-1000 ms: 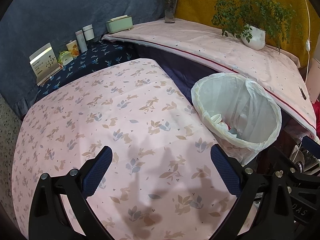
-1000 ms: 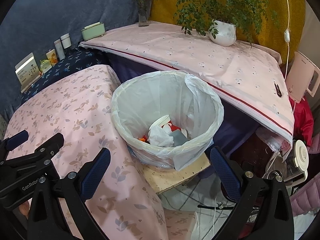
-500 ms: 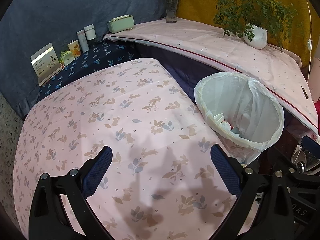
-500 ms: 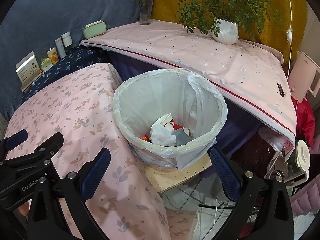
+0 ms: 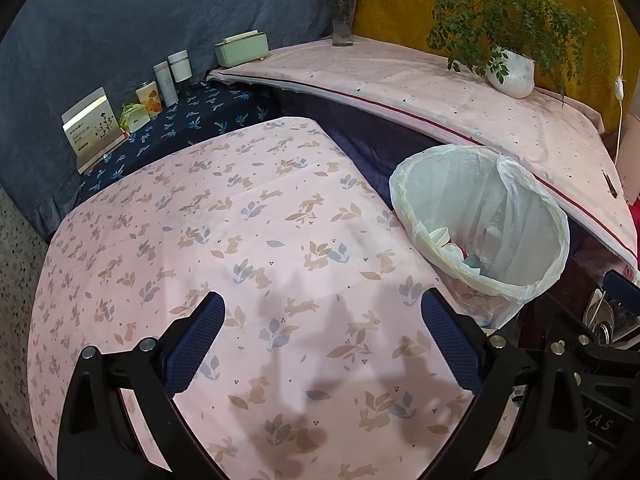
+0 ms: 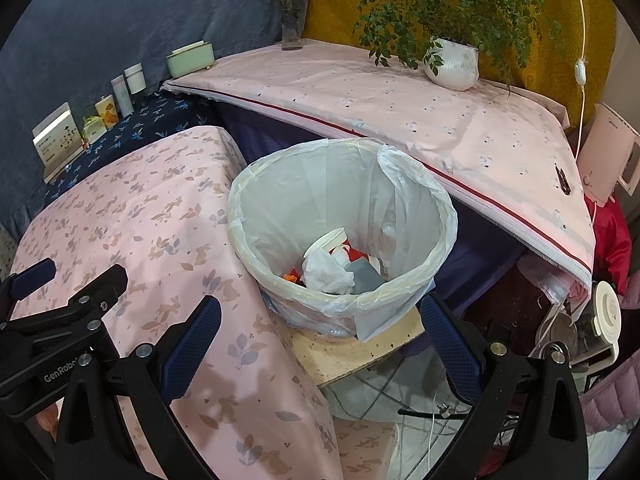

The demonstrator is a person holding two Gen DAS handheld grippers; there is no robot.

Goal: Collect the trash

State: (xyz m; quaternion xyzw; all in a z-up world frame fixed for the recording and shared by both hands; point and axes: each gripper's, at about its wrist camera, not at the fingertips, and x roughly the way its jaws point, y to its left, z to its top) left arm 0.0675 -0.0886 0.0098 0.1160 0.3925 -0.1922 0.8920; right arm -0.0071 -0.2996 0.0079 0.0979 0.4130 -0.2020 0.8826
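a pink rabbit-print tablecloth (image 5: 248, 240) covered the table; the lined trash bin (image 6: 340, 216) stood on a board (image 6: 360, 354) beside it.

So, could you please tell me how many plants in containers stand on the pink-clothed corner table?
2: pink flowers in a glass vase at the far corner, and a leafy green plant in a white ribbed pot further right.

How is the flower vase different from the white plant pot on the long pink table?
The flower vase is tall, narrow and see-through; the white plant pot is round, squat and solid white. The vase holds small pink-red flowers, while the pot holds a big bushy green plant. The vase stands at the table's far corner, the pot further right. Both stand upright on the pink cloth.
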